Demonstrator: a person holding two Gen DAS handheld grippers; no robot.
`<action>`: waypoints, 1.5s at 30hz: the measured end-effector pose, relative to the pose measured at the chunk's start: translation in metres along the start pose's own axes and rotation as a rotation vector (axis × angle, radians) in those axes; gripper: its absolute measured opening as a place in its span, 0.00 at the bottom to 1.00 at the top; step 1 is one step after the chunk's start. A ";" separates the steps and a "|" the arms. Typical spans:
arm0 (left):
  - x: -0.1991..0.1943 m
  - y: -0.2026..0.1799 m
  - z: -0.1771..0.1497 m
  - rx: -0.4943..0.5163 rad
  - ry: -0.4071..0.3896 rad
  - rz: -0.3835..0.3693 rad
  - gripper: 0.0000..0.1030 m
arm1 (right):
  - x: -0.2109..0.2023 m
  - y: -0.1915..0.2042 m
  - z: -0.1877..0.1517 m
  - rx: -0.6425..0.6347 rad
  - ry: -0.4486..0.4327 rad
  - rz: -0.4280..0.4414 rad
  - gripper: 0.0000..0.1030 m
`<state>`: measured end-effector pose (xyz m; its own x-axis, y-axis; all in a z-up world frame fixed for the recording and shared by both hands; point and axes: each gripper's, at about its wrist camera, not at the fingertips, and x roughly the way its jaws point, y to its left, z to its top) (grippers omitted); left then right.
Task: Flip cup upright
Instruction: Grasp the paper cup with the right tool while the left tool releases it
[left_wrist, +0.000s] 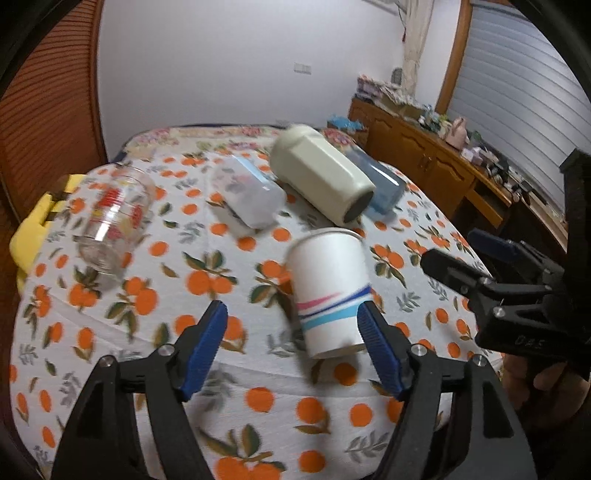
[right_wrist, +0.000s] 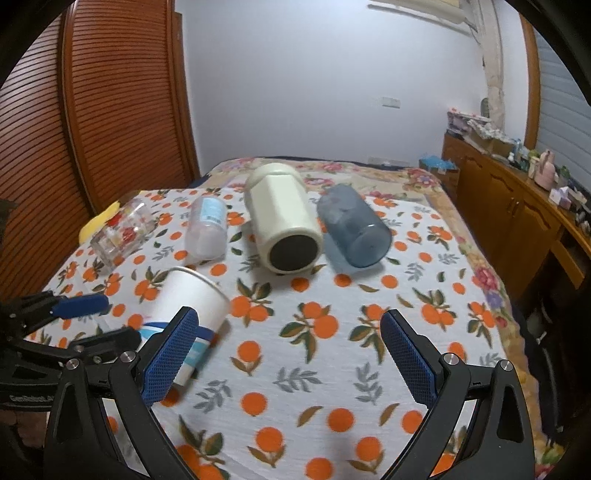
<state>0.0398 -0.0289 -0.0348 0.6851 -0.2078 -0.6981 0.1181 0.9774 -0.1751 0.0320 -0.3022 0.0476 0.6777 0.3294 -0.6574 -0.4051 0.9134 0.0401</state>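
Note:
A white paper cup (left_wrist: 330, 291) with pink and blue stripes stands tilted on the orange-print cloth, its open rim at the top and leaning away from me. It also shows in the right wrist view (right_wrist: 188, 314). My left gripper (left_wrist: 291, 328) is open; the cup sits between its blue pads, close to the right pad (left_wrist: 376, 343), touching or nearly so. My right gripper (right_wrist: 291, 343) is open and empty over bare cloth, to the right of the cup. It appears in the left wrist view (left_wrist: 461, 254) at the right.
Several cups lie on their sides behind: a printed glass (left_wrist: 114, 218), a frosted plastic cup (left_wrist: 247, 194), a cream faceted cup (left_wrist: 321, 177) and a blue-grey cup (right_wrist: 352, 225). A yellow object (left_wrist: 33, 229) lies at the left edge. A wooden cabinet (right_wrist: 517, 206) stands right.

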 end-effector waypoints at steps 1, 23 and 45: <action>-0.003 0.004 0.000 -0.003 -0.015 0.015 0.74 | 0.002 0.002 0.001 -0.001 0.005 0.004 0.98; -0.027 0.057 -0.019 -0.070 -0.092 0.068 0.75 | 0.086 0.027 0.004 0.169 0.396 0.220 0.85; -0.020 0.058 -0.023 -0.067 -0.074 0.076 0.75 | 0.061 0.041 0.024 -0.127 0.101 0.055 0.73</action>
<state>0.0163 0.0317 -0.0467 0.7419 -0.1279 -0.6582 0.0178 0.9850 -0.1714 0.0718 -0.2383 0.0273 0.5899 0.3464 -0.7294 -0.5184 0.8550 -0.0133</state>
